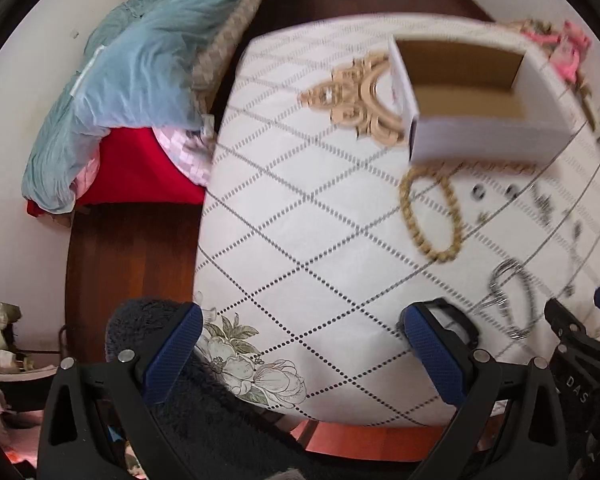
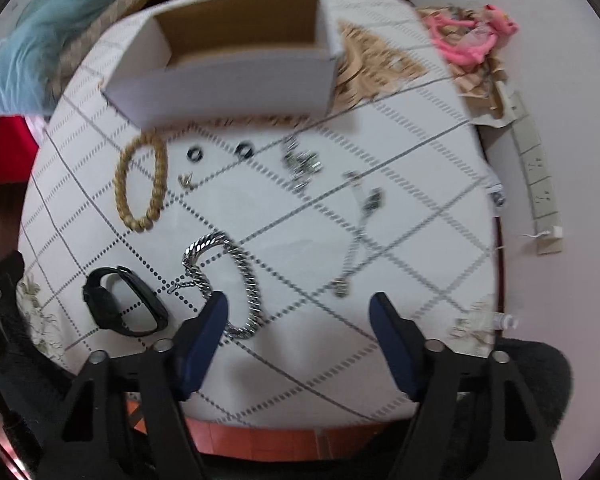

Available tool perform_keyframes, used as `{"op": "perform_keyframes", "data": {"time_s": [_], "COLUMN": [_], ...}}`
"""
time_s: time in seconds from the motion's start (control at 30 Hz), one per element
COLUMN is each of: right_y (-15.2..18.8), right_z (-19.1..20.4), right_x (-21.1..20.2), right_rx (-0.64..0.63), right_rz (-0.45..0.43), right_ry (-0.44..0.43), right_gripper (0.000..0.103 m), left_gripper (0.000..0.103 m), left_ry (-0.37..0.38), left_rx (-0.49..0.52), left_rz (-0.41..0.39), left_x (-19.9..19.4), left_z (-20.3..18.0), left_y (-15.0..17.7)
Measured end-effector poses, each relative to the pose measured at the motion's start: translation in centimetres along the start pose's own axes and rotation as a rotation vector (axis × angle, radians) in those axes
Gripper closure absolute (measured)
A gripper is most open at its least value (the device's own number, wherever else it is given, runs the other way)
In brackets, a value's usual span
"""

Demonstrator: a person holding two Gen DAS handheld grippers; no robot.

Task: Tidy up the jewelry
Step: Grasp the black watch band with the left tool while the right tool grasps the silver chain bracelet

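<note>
Only the right wrist view shows the black watch (image 2: 126, 304), lying left of the silver chain bracelet (image 2: 224, 280); the wooden bead bracelet (image 2: 140, 184) lies before the open box (image 2: 228, 68). Both the left gripper (image 1: 300, 344) and right gripper (image 2: 300, 320) hover spread wide, empty; "DAS" is printed on the right gripper's body.

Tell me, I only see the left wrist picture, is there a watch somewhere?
Observer: Yes, a black watch lies near the table's front edge, left of the silver chain bracelet.
Operator: What's right of that bracelet?
Observer: A thin silver necklace, lying loose.
Operator: Is the right gripper holding anything?
Observer: No, the right gripper is open, with nothing between its fingers.
Operator: Anything in the box?
Observer: The box looks empty.
</note>
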State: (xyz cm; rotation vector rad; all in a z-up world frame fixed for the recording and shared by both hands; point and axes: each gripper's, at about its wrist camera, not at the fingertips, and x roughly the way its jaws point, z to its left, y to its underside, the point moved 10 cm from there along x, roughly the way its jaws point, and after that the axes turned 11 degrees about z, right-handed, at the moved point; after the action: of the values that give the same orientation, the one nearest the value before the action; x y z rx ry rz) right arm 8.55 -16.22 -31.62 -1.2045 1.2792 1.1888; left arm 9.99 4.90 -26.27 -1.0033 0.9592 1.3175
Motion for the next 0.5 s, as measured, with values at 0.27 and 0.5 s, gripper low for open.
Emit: {"op": "perform_keyframes", "data": {"time_s": [0.27, 0.5], "right_y": [0.1, 0.5], "right_z": [2.7, 2.7], "right_x": [3.8, 3.9], "right_rx": [-0.037, -0.057], "right_rz": [0.047, 0.037], "right_ry": [-0.009, -0.004], "right_gripper": [0.06, 0.095], "left_gripper": [0.0, 0.0], "left_ry": [-0.034, 0.009], "left_rx": [0.024, 0.044], "left_rz": [0.028, 0.049], "left_x": [2.8, 3.4], "left_z": [-0.8, -1.9], "left_y": [0.6, 1.2]}}
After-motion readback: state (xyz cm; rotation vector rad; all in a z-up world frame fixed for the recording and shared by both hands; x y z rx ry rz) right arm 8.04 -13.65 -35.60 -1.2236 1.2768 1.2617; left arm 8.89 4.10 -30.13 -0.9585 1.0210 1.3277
